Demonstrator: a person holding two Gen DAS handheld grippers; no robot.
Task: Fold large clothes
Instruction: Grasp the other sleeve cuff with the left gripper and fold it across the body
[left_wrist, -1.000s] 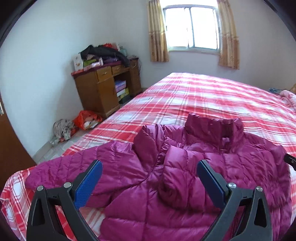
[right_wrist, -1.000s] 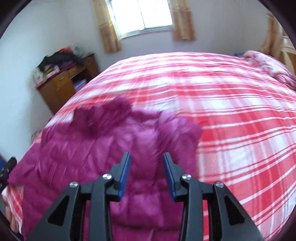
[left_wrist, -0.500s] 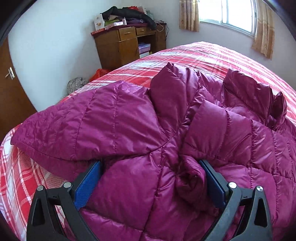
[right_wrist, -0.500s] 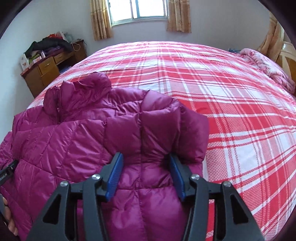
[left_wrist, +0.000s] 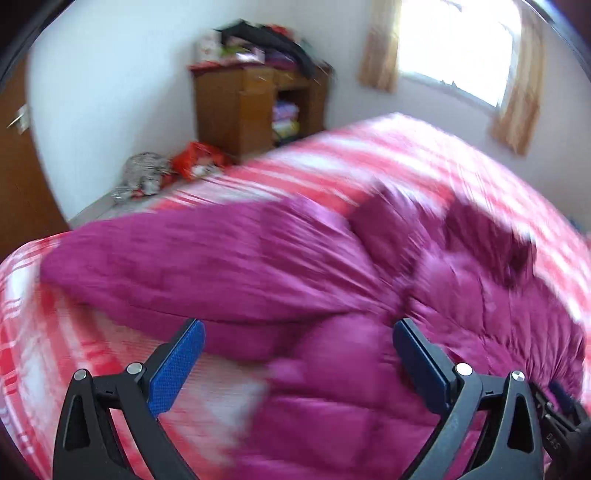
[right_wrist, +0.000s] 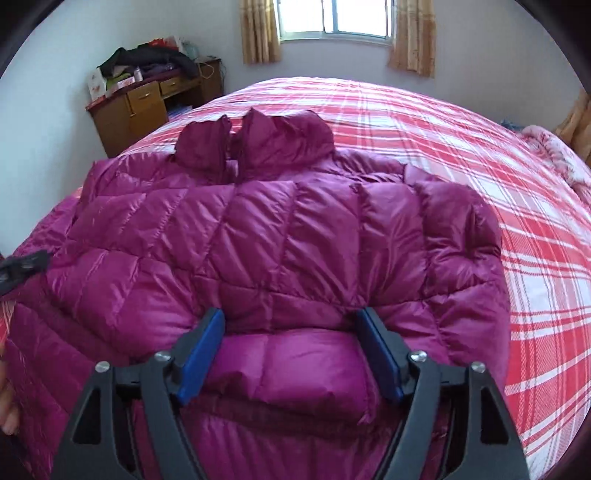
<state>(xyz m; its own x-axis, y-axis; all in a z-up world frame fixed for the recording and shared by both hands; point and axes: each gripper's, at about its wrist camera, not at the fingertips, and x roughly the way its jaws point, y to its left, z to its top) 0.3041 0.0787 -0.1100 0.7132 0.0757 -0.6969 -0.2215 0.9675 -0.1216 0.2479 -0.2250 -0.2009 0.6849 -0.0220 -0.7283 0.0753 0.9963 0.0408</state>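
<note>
A magenta quilted down jacket (right_wrist: 280, 229) lies front up on the red plaid bed (right_wrist: 480, 155), collar toward the window. Its left sleeve (left_wrist: 192, 258) stretches out toward the bed's edge. My right gripper (right_wrist: 291, 314) sits low over the jacket's lower front, its jaws opening, with a puffy fold of jacket between the blue pads. My left gripper (left_wrist: 298, 325) stands wide open just above the jacket's left side and the sheet, holding nothing; that view is motion-blurred. A black part of the left gripper (right_wrist: 22, 264) shows at the right view's left edge.
A wooden desk (right_wrist: 147, 107) piled with clothes stands by the far left wall, with bags (left_wrist: 195, 162) on the floor beside it. A brown door (left_wrist: 22, 177) is at the left. A curtained window (right_wrist: 332, 22) is behind the bed, and a pink blanket (right_wrist: 554, 147) lies at its far right.
My right gripper's jaws have spread wider and it has sunk closer to the jacket. The left gripper, still wide open, has swung left off the bunched jacket front toward the sleeve.
</note>
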